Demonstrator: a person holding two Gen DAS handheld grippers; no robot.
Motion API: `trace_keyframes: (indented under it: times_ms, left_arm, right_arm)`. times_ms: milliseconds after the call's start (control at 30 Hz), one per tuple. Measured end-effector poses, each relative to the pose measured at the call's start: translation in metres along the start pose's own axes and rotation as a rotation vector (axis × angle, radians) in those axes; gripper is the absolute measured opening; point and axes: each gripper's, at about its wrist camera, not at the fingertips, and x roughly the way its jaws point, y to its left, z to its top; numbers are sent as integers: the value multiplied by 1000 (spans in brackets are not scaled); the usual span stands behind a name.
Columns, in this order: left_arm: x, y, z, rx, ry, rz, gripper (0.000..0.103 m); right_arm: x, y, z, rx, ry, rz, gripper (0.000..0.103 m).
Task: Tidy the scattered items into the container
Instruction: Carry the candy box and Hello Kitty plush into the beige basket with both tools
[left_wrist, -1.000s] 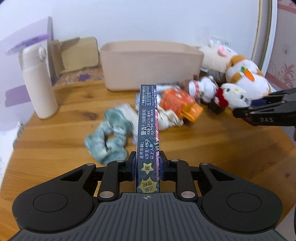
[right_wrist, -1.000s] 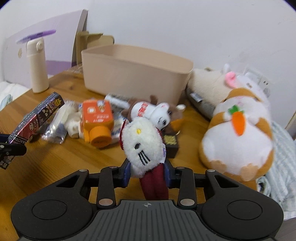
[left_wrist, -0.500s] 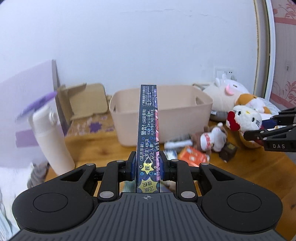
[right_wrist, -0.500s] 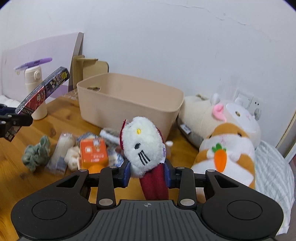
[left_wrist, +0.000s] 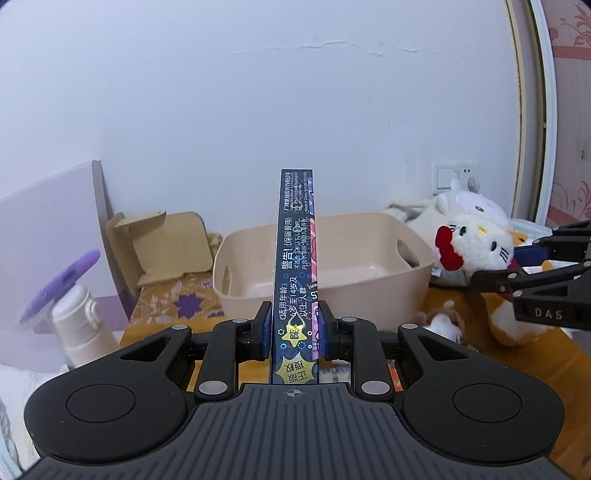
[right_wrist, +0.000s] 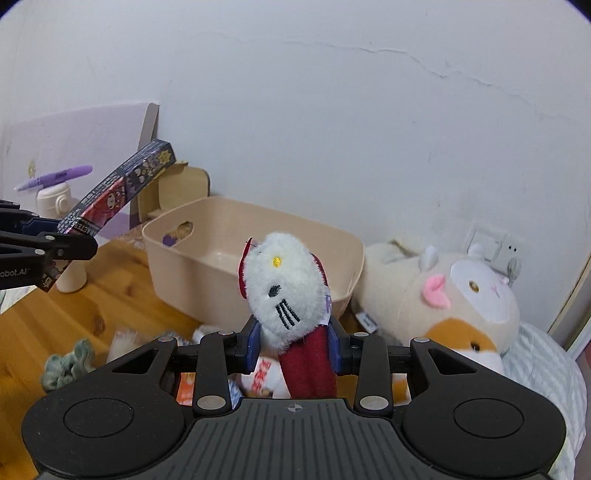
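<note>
My left gripper (left_wrist: 294, 326) is shut on a long dark printed box (left_wrist: 295, 258), held up in the air in front of the beige bin (left_wrist: 413, 258). The box also shows in the right wrist view (right_wrist: 122, 192). My right gripper (right_wrist: 294, 341) is shut on a white kitty plush with a red body (right_wrist: 284, 295), raised above the table near the bin (right_wrist: 207, 273). The plush also shows in the left wrist view (left_wrist: 472, 243), right of the bin. The bin looks empty inside.
On the wooden table (right_wrist: 74, 317) lie a green scrunchie (right_wrist: 66, 365), an orange item and a small cow plush (left_wrist: 443, 325). A large hamster plush (right_wrist: 461, 306) sits right of the bin. A cream bottle with a purple fan (left_wrist: 74, 317) and a cardboard stand (left_wrist: 166, 251) are left.
Both grippers have risen from the table with their items and now sit higher, closer to the bin; I see into the bin from above its rim.
</note>
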Motion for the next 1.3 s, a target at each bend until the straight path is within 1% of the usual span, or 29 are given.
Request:
trace_keyframes:
  times_ms: [133,233,367,600,733,833,1033,1100,1300]
  left_arm:
    - [15,4,9,-26,28,-9,24]
    - [26,5,16,-17,29,6,24]
    - [41,8,27,-30,33,14,24]
    - [54,14,48,-12,26,47,24]
    - [70,22,62,-4,46,54,24]
    - [83,21,70,14,53,68,24]
    - [118,15,74,48,98,90,24]
    - [123,14,73,51,105,92,24]
    - [160,16,70,47,178,84,24]
  right_arm:
    - [6,-1,8,4,-7,-2,34]
    - [10,-3,14,11,-14,-4,34]
    - [19,-7,22,31,-21,0,34]
    - [42,-21,33,81,-21,-13,34]
    - [54,-31,42,106,-17,-20,34]
    - [63,-37,48,123,-9,-17,34]
    - [84,-49,56,165,19,3,34]
    - [91,-51,57,176,29,11,34]
    - [118,-47,65,178,73,25,34]
